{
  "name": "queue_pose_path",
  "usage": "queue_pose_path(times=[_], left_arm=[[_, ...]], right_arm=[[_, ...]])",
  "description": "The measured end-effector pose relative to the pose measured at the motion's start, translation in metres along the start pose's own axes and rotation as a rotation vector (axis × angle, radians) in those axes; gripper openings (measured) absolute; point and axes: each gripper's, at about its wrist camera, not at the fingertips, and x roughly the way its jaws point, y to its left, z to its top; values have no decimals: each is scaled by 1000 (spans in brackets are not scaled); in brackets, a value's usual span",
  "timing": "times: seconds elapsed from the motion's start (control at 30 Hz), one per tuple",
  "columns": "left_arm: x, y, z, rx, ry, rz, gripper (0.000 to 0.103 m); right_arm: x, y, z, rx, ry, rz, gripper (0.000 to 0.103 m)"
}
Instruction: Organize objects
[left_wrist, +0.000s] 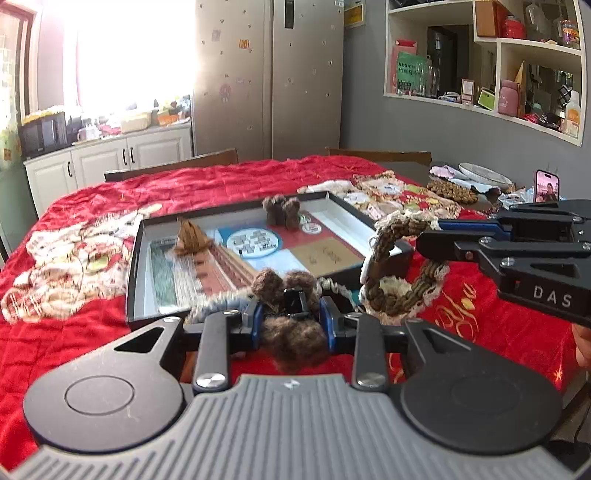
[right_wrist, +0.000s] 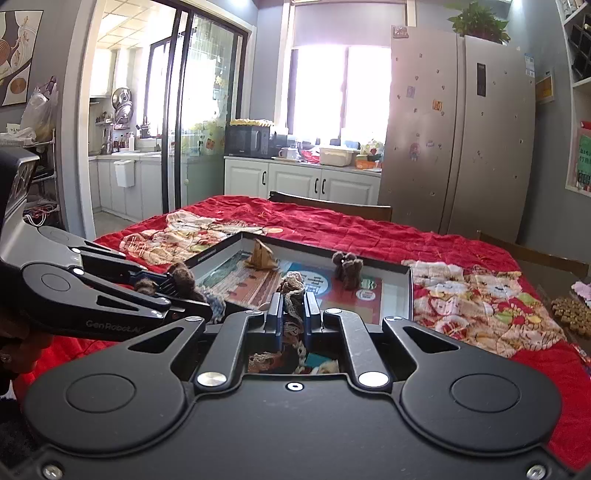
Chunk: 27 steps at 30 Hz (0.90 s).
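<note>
The left tool (left_wrist: 291, 314) is clamped on a brown fuzzy toy (left_wrist: 291, 343) at the near edge of the shallow box (left_wrist: 135, 266); the right tool (right_wrist: 293, 306) is closed tight on a braided cord loop (left_wrist: 391, 258) — the loop hangs over the box's right corner and the red cloth (left_wrist: 92, 192) covering the table. Inside the box stand a small brown fuzzy pair (left_wrist: 281, 210) near the far wall and a tan folded piece (left_wrist: 190, 236) toward the left — well apart from each other.
</note>
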Motion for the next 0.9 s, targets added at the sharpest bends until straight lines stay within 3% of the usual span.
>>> queue_pose_path(times=[0.43,0.9], left_arm=[[10,8,28,-19,-55,9,35],[50,18,56,-24,-53,40,35]], right_arm=[[20,-6,14,27,-17,-33,11],[68,-48,40,80,-30,-150,11]])
